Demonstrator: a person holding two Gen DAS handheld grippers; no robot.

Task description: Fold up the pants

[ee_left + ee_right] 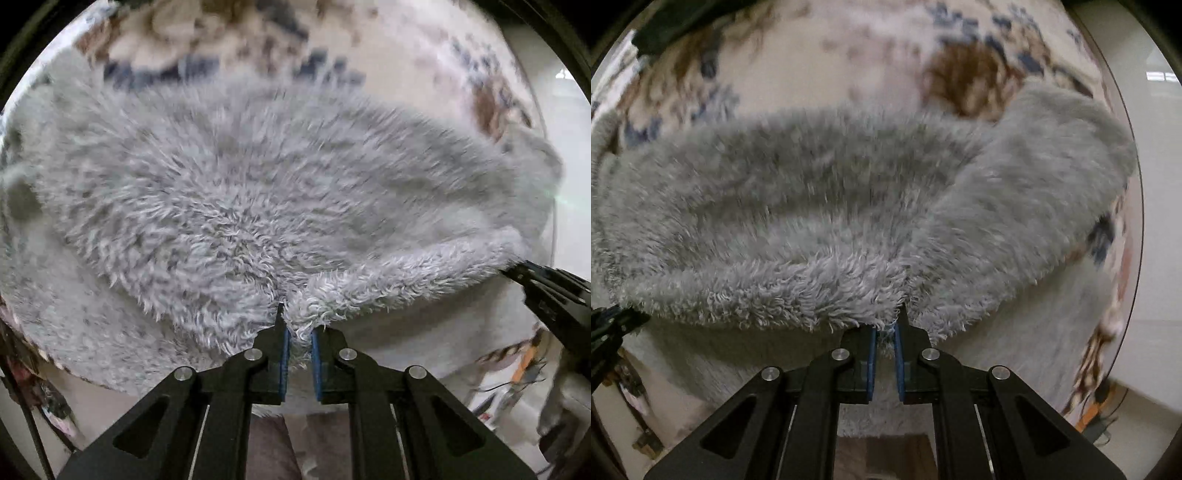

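Fluffy grey fleece pants (236, 192) fill most of the left wrist view and spread over a patterned rug. My left gripper (298, 332) is shut on the near edge of the pants, with fleece pinched between its blue pads (284, 354). In the right wrist view the same grey pants (812, 206) hang from my right gripper (885, 332), which is shut on another spot of that lifted edge. The right gripper's black fingers (546, 291) show at the right rim of the left view. The left gripper's fingers (613, 325) show at the left rim of the right view.
A cream rug with brown and blue blotches (960, 74) lies under the pants. Pale floor (1160, 147) borders the rug on the right. Cables and small clutter (517, 373) sit on the floor at lower right. A dark object (665, 33) lies at the top left.
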